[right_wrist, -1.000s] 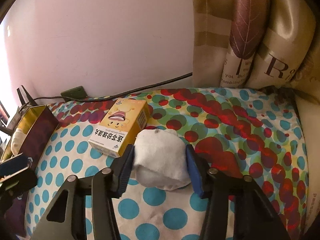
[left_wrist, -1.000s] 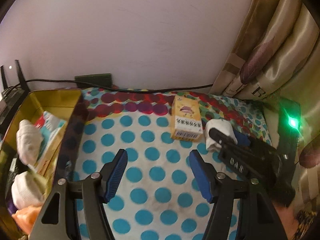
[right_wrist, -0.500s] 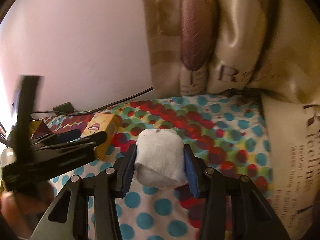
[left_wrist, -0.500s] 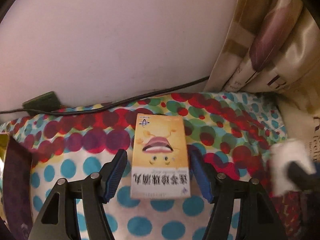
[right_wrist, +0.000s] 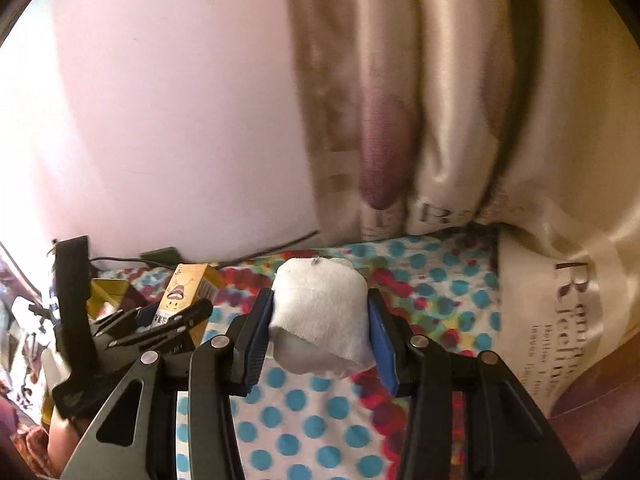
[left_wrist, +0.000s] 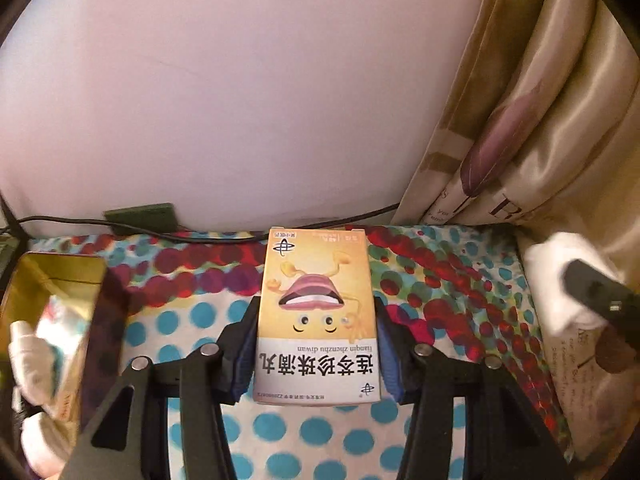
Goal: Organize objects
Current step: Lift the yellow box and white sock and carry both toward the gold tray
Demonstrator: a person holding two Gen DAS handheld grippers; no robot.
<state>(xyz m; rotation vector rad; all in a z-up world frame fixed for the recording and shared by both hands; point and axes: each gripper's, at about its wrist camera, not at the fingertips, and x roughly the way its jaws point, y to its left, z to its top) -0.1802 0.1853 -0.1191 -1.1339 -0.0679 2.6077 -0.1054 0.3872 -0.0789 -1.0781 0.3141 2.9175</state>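
My left gripper [left_wrist: 316, 344] is closing, pads against the yellow box [left_wrist: 316, 316], near the spotted cloth's [left_wrist: 320, 436] back edge. My right gripper [right_wrist: 320, 328] clamps a white roll [right_wrist: 320, 316] above the cloth's right side.

A yellow cartoon-face box [left_wrist: 316, 312], a white sock roll [right_wrist: 320, 304], a blue-and-red polka-dot cloth [left_wrist: 320, 436].
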